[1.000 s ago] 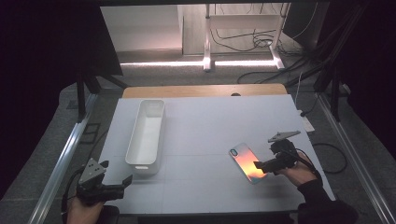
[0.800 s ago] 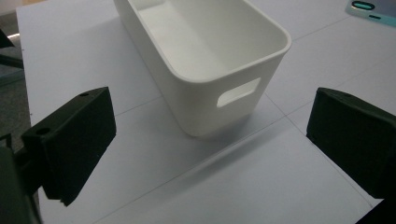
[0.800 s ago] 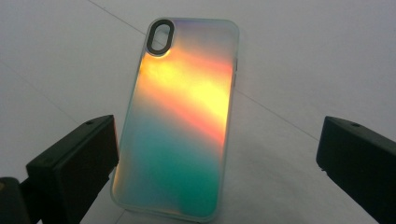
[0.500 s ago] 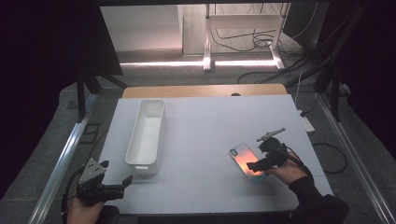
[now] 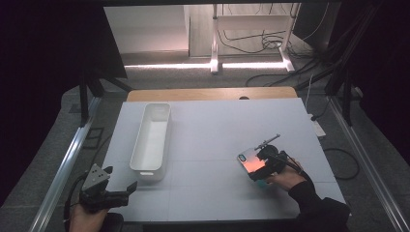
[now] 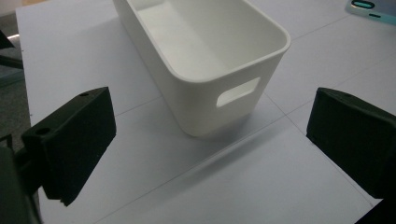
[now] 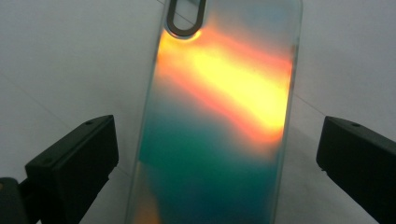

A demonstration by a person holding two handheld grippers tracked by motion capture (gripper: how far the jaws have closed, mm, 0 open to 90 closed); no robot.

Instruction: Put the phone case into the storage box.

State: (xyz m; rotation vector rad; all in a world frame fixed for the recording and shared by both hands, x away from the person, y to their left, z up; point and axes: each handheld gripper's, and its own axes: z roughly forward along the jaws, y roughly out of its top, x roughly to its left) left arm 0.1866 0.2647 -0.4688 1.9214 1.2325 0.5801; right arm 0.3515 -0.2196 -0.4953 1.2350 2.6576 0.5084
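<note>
— What am I looking at from up high?

— I see a pale grey table (image 5: 212,125) with faint grid lines and a wooden strip along its far edge. The room around it is dark, with cables on the floor at the upper right.

— And the things on it?

— A phone case (image 5: 251,163) lies flat at the lower right of the high view. It's glossy and slim with rounded corners, glowing orange over teal. Its long axis runs diagonally, camera cutout toward the upper left. A white plastic bin (image 5: 152,137), long and smooth, sits left of centre.

— The jaws?

— My right gripper (image 5: 265,166) stands wide, the case between its pads, untouched. My left gripper (image 5: 121,193), lower left, is wide and empty.
</note>
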